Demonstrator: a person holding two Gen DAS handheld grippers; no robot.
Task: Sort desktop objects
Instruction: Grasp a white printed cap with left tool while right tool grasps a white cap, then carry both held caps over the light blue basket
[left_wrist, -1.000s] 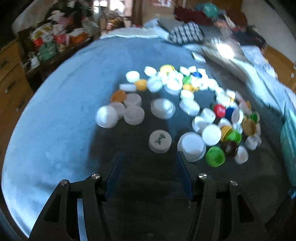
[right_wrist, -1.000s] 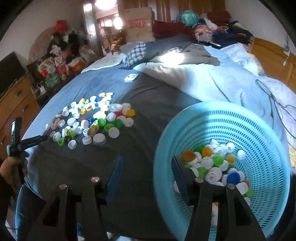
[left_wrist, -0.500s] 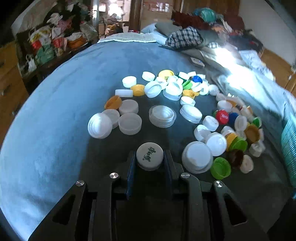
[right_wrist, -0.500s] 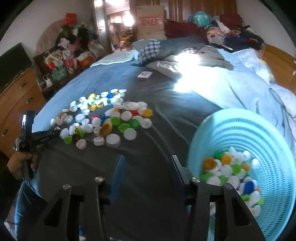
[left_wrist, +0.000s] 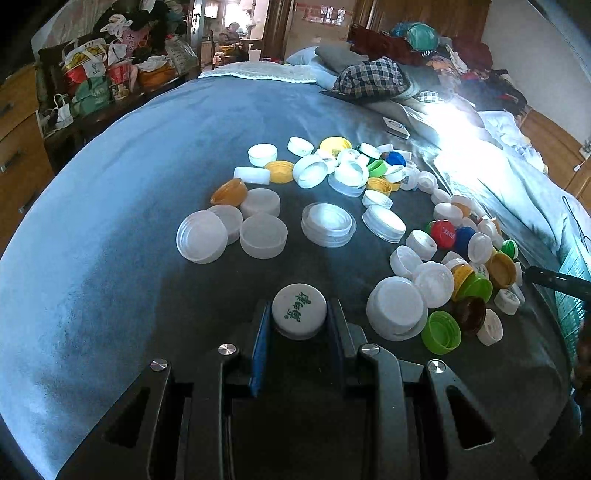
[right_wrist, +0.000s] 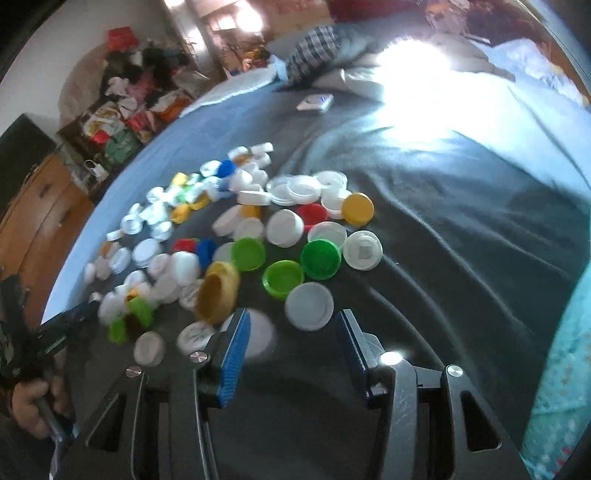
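Several bottle caps, white, green, yellow, red and blue, lie spread over a dark blue bedspread (left_wrist: 155, 155). My left gripper (left_wrist: 298, 314) is shut on a white cap with green characters (left_wrist: 299, 311) at the near edge of the spread. In the right wrist view my right gripper (right_wrist: 291, 325) hangs open low over the near end of the caps. A pale translucent cap (right_wrist: 309, 305) lies just ahead of its blue pads (right_wrist: 234, 350), untouched. Green caps (right_wrist: 319, 258) and a tipped yellow cap (right_wrist: 218, 291) lie close by. A teal basket (right_wrist: 565, 369) shows at the right edge.
A small white device (right_wrist: 316, 102) lies farther up the bed, near a plaid cloth (left_wrist: 369, 79) and pillows. A wooden dresser (right_wrist: 40, 221) and piled bags (left_wrist: 96, 85) stand on the left. A hand (right_wrist: 29, 402) holds the left gripper at the lower left.
The left jaws closed on the white cap with green characters. The right gripper swung from above the teal basket leftward and down to the caps; the view is blurred.
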